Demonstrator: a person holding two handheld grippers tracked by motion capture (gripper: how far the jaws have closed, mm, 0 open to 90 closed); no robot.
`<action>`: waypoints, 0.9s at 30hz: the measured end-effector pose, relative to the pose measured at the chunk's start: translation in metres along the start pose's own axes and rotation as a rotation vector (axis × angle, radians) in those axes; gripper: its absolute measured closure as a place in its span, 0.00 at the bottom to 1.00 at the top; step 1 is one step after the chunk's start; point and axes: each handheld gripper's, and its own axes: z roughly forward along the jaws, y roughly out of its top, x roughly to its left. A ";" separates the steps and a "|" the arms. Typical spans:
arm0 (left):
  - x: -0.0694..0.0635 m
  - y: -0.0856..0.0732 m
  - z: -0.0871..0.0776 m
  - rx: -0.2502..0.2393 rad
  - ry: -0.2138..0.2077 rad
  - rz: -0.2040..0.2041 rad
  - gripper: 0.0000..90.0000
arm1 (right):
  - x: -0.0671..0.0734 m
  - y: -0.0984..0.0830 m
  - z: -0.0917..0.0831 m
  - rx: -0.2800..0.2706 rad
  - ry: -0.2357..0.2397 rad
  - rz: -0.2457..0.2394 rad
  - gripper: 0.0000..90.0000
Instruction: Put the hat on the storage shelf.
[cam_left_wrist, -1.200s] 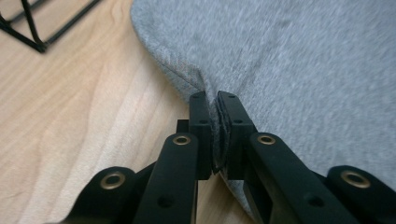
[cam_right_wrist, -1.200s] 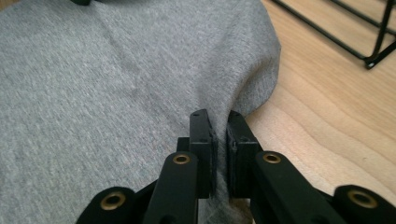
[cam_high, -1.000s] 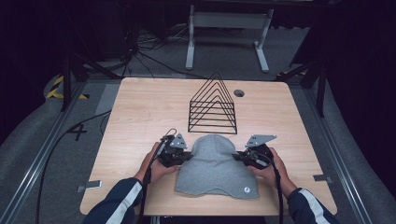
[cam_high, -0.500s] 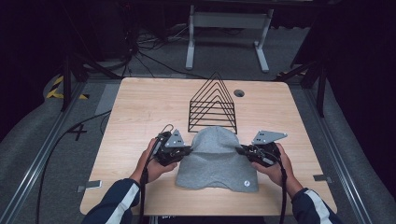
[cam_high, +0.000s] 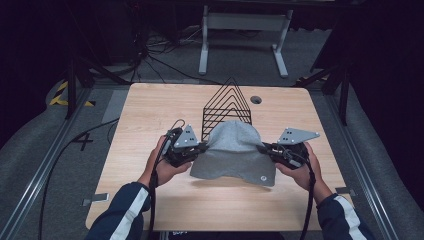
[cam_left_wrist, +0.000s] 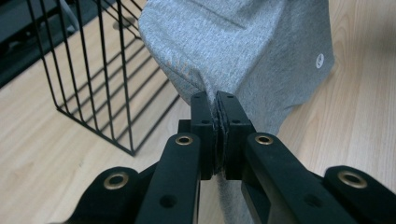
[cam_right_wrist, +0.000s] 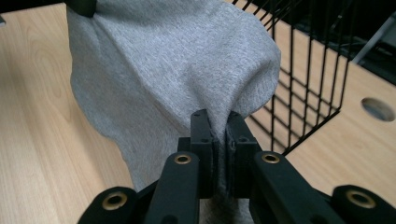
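both the left tool (cam_high: 199, 148) and the right tool (cam_high: 268, 149), each clamped tight on a side of the grey cloth (cam_high: 233, 150), had raised it off the bench (cam_high: 150, 110) since a second before, so it hung just before the wire rack (cam_high: 227, 107), likely ready for draping.

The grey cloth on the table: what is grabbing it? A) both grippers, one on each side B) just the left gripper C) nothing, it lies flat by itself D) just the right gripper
A: the left gripper and the right gripper each have their jaws shut on a side edge of the grey cloth, which hangs between them in front of the black wire rack.
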 end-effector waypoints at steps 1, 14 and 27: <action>0.001 0.003 -0.002 -0.005 0.003 0.005 0.96 | -0.001 0.002 -0.002 -0.008 -0.003 -0.005 0.93; 0.023 0.050 -0.029 -0.082 0.055 0.024 0.96 | -0.014 0.061 -0.031 -0.091 -0.041 -0.057 0.93; 0.063 0.117 -0.057 -0.140 0.120 0.052 0.96 | -0.050 0.134 -0.054 -0.179 -0.141 -0.061 0.94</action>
